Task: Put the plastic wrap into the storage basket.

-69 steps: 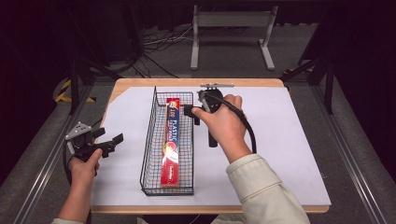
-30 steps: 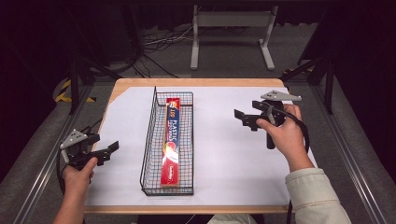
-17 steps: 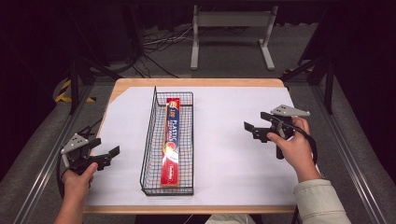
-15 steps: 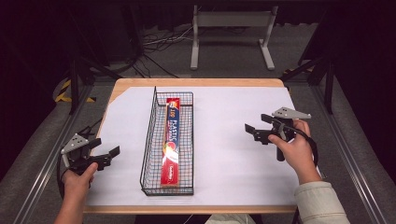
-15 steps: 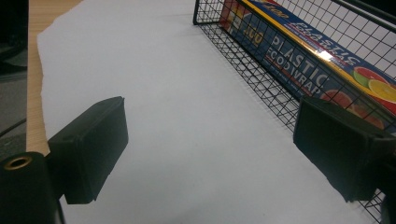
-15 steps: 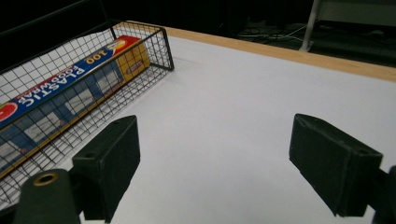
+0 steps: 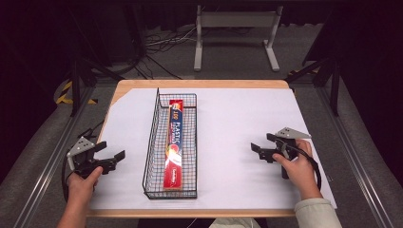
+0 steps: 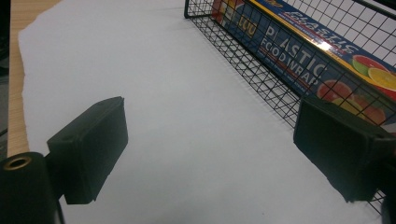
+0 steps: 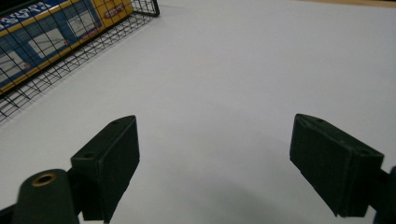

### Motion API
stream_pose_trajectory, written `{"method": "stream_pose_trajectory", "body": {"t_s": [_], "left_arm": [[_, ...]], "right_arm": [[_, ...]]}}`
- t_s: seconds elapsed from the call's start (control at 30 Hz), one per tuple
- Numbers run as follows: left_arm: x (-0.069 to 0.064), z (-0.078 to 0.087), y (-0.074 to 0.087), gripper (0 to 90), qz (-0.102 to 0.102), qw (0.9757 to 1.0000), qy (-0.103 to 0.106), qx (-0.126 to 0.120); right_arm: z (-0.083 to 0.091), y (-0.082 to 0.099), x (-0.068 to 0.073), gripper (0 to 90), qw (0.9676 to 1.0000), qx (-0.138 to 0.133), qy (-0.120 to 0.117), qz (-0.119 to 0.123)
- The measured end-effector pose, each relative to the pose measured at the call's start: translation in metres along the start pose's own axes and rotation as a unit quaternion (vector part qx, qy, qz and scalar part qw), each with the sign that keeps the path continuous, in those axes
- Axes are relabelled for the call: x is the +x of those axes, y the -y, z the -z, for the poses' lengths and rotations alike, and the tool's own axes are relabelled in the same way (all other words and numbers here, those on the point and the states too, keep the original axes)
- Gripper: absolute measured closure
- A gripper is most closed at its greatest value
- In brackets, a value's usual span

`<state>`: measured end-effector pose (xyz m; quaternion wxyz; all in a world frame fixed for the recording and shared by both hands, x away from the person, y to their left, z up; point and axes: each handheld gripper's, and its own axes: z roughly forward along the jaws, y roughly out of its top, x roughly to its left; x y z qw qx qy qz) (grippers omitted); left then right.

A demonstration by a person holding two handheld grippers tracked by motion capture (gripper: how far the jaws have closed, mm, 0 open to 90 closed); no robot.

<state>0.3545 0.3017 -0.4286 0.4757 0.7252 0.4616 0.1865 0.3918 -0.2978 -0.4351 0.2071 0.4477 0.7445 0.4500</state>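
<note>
A long red box of plastic food wrap (image 7: pixel 175 142) lies lengthwise inside a black wire basket (image 7: pixel 151 142) left of the table's middle. The box (image 8: pixel 308 65) and the basket's mesh wall (image 8: pixel 252 60) fill the upper right of the left gripper view; they appear again as box (image 9: pixel 42 28) and basket (image 9: pixel 84 42) at the upper left of the right gripper view. My left gripper (image 7: pixel 110 153) hovers open at the table's left edge, apart from the basket. My right gripper (image 7: pixel 262 146) stands open over the white sheet at the right, holding nothing.
A white sheet (image 7: pixel 237 123) covers most of the wooden table (image 7: pixel 199 84). Metal rails run along both sides of the table, and a grey stand (image 7: pixel 235 33) with cables sits on the floor beyond the far edge.
My right gripper left the basket, swung out to the right side and came down toward the near edge. The left gripper drifted slightly nearer. The box stays in the basket.
</note>
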Motion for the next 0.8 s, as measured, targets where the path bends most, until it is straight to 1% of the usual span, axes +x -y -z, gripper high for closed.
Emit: {"method": "stream_pose_trajectory", "body": {"t_s": [0.07, 0.13, 0.17, 0.27, 0.37, 0.6, 0.8], "left_arm": [[0.001, -0.0011, 0.0015, 10.8, -0.003, 1.0, 0.0, 0.003], [0.0016, -0.0012, 0.002, 10.8, -0.001, 1.0, -0.001, 0.003], [0.0019, -0.0012, 0.0022, 10.8, 0.0, 1.0, -0.001, 0.002], [0.0022, -0.001, 0.0026, 10.8, 0.001, 1.0, -0.002, 0.002], [0.0022, -0.001, 0.0024, 10.8, 0.001, 1.0, -0.002, 0.003], [0.002, -0.0026, 0.0024, 10.8, -0.001, 1.0, -0.003, 0.005], [0.0005, -0.0049, 0.0015, 10.2, 0.0, 1.0, -0.004, 0.006]], "right_arm": [[-0.0018, 0.0052, 0.0005, 16.7, 0.9999, 0.009, 0.003, 0.005], [-0.0018, 0.0078, 0.0016, 16.7, 0.9999, 0.007, -0.001, 0.008], [-0.0013, 0.0079, 0.0022, 16.7, 0.9999, 0.005, 0.003, 0.009], [-0.0008, 0.0086, 0.0028, 15.7, 0.9999, 0.007, -0.001, 0.009], [-0.0001, 0.0087, 0.0024, 15.7, 1.0, 0.004, 0.0, 0.004], [0.0015, 0.0085, 0.0021, 15.3, 1.0, 0.005, 0.002, 0.004], [0.0073, 0.0056, 0.0029, 15.3, 1.0, -0.004, 0.003, -0.001]]}}
